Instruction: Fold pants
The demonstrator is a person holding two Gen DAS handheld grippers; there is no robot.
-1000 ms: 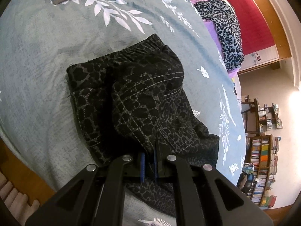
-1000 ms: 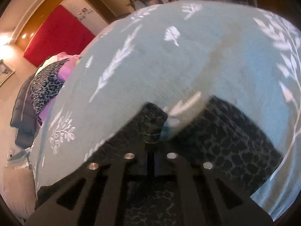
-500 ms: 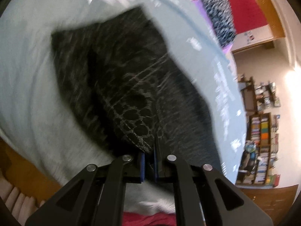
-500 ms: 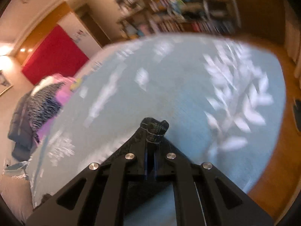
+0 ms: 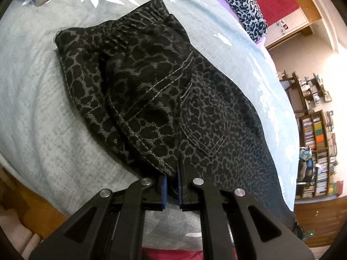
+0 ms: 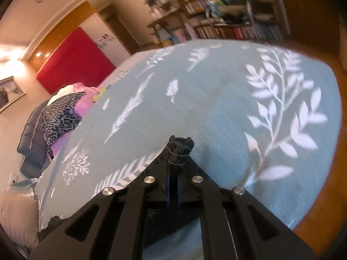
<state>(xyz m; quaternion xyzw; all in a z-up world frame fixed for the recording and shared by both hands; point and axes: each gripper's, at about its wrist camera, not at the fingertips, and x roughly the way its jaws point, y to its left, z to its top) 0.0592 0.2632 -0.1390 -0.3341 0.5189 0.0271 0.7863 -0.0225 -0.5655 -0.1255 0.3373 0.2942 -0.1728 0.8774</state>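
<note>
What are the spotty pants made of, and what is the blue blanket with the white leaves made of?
The pants look like a sturdy woven cotton, denim-like: matte, with a visible weave and pale topstitched seams around the pocket. The blanket looks like a soft, slightly nubbly fabric with a ribbed texture, matte with printed or woven leaves. The exact fibre of either can't be told.

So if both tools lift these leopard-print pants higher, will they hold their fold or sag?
Likely sag: the pants drape in soft bunched layers on the bedspread. The left tool pinches only an edge, the right tool a small nub, so the middle probably droops. The denim-like weave suggests some weight and grip.
</note>
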